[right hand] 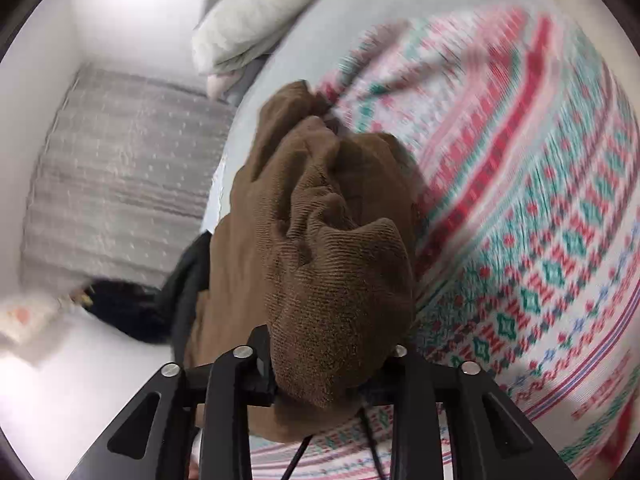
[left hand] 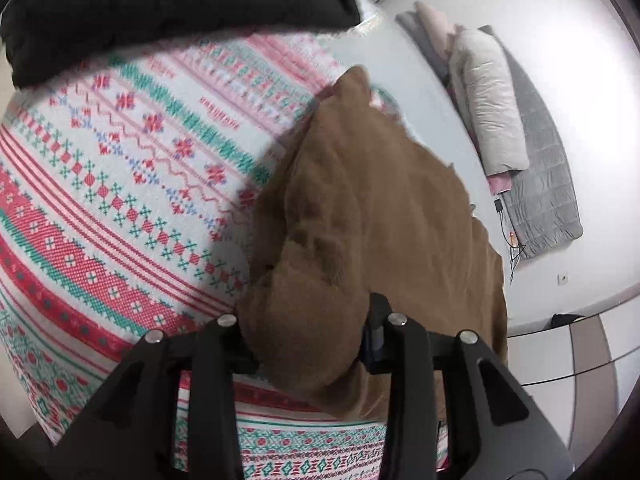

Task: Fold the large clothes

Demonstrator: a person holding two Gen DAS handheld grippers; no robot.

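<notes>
Two hand-held grippers hold one brown garment between them. The left hand-held gripper (left hand: 308, 344) has its fingers clamped on a thick bunch of the brown garment (left hand: 360, 216), which swells up directly between the fingers and trails away ahead and to its right. The right hand-held gripper (right hand: 328, 368) is likewise closed on a bunched fold of the same brown garment (right hand: 320, 220), the ribbed cloth piled just in front of its fingers. Both grippers point forward and downward over one patterned blanket (left hand: 120, 184), striped red, green and white, which lies beneath the garment and spreads left of the left gripper and right of the right one (right hand: 540, 208). Farther off, ahead and right of the left gripper, one pale padded jacket (left hand: 488, 100) rests on one grey quilted mat (left hand: 548, 184).
</notes>
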